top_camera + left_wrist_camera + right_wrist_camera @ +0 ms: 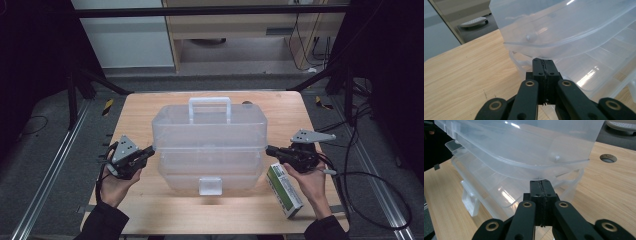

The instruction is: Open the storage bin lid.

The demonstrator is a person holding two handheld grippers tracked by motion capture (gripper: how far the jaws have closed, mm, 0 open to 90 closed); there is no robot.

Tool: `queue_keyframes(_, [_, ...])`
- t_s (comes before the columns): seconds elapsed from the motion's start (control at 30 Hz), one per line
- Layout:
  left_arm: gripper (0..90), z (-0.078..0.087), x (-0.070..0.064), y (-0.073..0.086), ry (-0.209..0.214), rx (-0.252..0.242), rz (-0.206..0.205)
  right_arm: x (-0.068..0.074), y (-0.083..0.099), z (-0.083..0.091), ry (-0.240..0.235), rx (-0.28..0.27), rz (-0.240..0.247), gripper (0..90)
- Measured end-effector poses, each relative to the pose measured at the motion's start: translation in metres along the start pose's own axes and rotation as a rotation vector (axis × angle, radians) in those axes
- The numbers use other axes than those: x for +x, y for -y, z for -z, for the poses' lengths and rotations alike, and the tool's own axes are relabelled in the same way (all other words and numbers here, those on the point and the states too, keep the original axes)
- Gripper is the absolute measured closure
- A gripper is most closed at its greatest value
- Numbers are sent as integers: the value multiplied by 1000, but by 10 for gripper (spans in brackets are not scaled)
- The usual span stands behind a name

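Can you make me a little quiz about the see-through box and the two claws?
1. True or false: both claws are shut.
2. What lies on the table by the right claw?
A. a green and white carton
B. a red cup
C. a spoon
3. Fill in: each claw tip is under the rim of the box's ____ part.

Key
1. True. The left claw and the right one both show their jaws pressed together.
2. A. The carton lies near the table's right front corner.
3. Top. Both tips sit just under the lid of the box, one at each end.
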State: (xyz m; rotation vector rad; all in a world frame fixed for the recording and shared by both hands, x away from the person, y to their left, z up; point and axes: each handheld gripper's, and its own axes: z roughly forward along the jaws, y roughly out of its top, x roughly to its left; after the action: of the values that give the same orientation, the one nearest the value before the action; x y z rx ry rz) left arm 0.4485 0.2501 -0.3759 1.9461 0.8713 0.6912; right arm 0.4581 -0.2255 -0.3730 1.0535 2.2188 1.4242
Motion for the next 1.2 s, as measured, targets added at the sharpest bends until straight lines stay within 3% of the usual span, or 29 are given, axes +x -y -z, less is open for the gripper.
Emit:
queue_keyframes(0.57, [889, -3, -1, -3, -26, -13, -9, -3, -5, 2, 2, -8, 12, 900])
queue_keyframes(0.63, [871, -4, 0, -1, -59, -14, -35, -3, -5, 2, 2, -6, 12, 900])
queue_keyframes(0.77, [802, -8, 2, 2, -83, -2, -38, -2, -5, 2, 2, -7, 14, 900])
queue_keyframes(0.93, [706, -12, 1, 2, -85, -15, -45, -2, -5, 2, 3, -5, 15, 900])
queue_keyframes(1.2, [627, -20, -3, -6, -83, -40, -35, -2, -5, 2, 4, -2, 16, 900])
